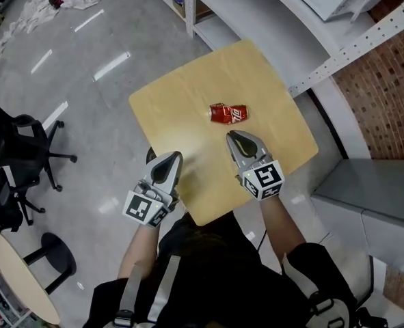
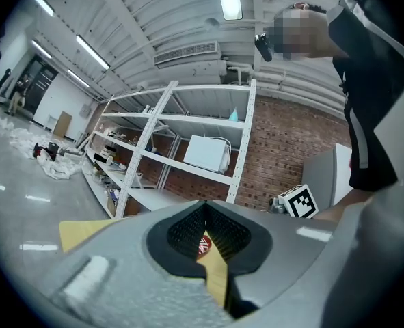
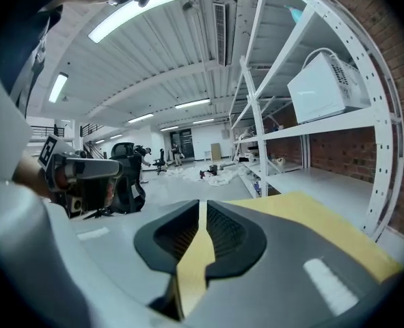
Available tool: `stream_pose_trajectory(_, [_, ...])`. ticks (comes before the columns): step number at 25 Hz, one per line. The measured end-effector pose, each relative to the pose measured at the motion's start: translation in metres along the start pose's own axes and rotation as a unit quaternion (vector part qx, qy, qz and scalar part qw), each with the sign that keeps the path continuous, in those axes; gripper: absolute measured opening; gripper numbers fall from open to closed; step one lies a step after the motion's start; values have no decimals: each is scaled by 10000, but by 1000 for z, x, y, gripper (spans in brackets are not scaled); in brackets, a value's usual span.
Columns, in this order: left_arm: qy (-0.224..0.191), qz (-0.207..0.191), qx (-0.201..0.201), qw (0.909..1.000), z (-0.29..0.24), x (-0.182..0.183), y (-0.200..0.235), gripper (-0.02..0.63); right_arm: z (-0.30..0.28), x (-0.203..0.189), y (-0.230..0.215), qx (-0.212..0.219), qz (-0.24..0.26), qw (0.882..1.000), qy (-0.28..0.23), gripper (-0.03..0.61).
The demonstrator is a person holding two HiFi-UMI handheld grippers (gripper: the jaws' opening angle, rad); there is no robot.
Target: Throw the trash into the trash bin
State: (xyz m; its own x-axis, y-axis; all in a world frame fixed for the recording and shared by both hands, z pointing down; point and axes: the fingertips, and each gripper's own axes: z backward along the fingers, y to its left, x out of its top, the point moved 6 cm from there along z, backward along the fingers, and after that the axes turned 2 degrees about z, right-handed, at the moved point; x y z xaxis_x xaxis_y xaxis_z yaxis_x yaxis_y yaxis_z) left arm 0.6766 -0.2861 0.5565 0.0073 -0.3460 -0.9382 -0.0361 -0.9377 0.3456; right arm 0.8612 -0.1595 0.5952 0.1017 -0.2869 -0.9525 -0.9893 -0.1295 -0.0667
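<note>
A crushed red can (image 1: pixel 229 113) lies on the square light-wood table (image 1: pixel 181 101), right of its middle. My right gripper (image 1: pixel 232 136) points at the can from just short of it, jaws together and empty; its own view (image 3: pixel 202 205) looks across bare tabletop. My left gripper (image 1: pixel 174 157) hovers over the table's near edge, further left, shut and holding nothing. In the left gripper view (image 2: pixel 206 206) a sliver of the can (image 2: pixel 203 246) shows through the slit between the pads, and the right gripper's marker cube (image 2: pixel 299 201) is off to the right.
White metal shelving (image 1: pixel 270 19) stands behind the table against a brick wall (image 1: pixel 386 94). A grey cabinet (image 1: pixel 372 197) is to the right. A black office chair (image 1: pixel 17 149) and a small round table (image 1: pixel 24 279) stand on the floor to the left.
</note>
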Motion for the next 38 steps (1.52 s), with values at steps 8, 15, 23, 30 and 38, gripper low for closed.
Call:
stream_pose_trajectory(8, [-57,122,336,9993,-12,-6,0,5,-42,-19,-30,814,1151,9848,1014,192])
stream_pose_trajectory(15, [-173,188,717,9971,-8,-8,1,5,-86,-45,-47,1440,2087,9437,2124,342])
stream_pose_trajectory(23, [-345,173,1284,9910,9,-12,1,5,-124,-88,-61,1781,2799,8797,3406,419])
stream_pose_trajectory(30, [-470,156,1703,9841,19,-10,-2,5,-153,-107,-71,1983,2892,8384,4172,479])
stream_pose_trajectory(38, [-455,132,1918,9803,32,-7,-5,5,-166,-109,-69,2538,2767,7994,4690,394])
